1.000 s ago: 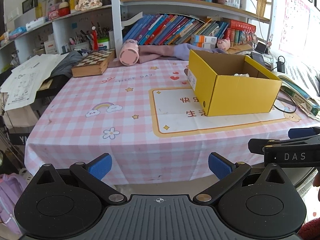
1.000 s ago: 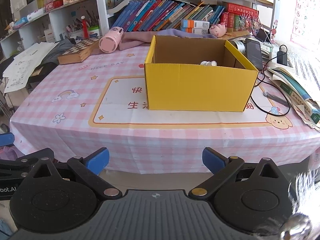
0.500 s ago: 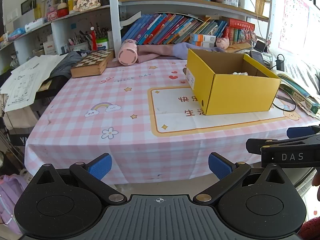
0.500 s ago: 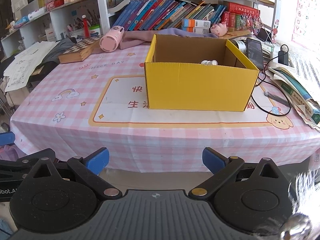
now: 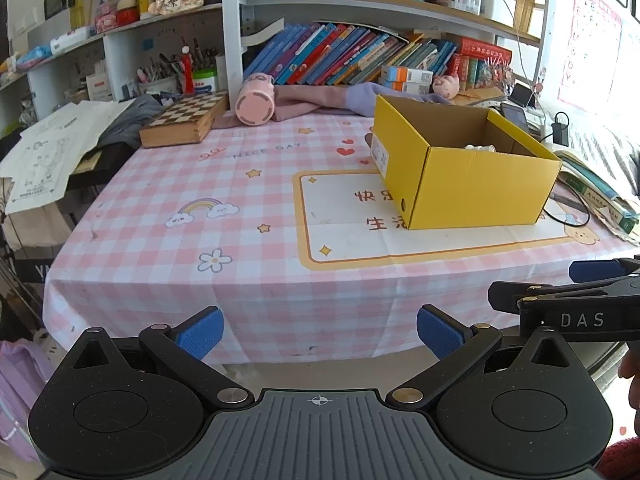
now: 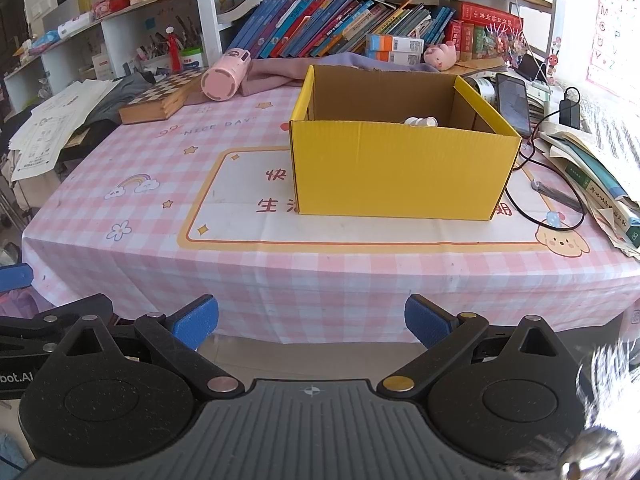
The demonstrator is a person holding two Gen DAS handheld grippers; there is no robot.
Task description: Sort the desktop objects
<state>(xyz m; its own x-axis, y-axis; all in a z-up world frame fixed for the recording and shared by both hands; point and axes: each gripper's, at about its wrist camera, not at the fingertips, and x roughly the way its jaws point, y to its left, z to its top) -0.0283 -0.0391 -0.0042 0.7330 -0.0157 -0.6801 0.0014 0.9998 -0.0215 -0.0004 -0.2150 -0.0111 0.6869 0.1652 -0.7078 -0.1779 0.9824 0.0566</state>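
Beyond the left gripper (image 5: 320, 330), whose blue-padded fingers (image 5: 200, 331) are spread wide with nothing between them, a pink-and-white checked tabletop (image 5: 160, 208) is seen. Far ahead of the left finger a wooden chessboard box (image 5: 185, 119) lies, and just to its right a pink cylindrical cup (image 5: 256, 98) is tipped on its side against a mauve cloth (image 5: 316, 98). Ahead of the right finger an open yellow cardboard box (image 5: 464, 172) stands, with a small white object (image 5: 480, 147) showing over its rim. A white label on the box's left end wall is shown only in the left wrist view.

The right gripper (image 6: 312, 322) is likewise held off the near edge of the tabletop (image 6: 360, 280), its fingers (image 6: 426, 322) spread and empty. The yellow cardboard box (image 6: 400, 168) sits straight ahead between them. Only here are seen, beyond the right finger, a dark phone (image 6: 514, 100) propped up, a black cable (image 6: 556, 200) looping over the cloth, and a stack of books (image 6: 600, 184) at the tabletop's right edge.
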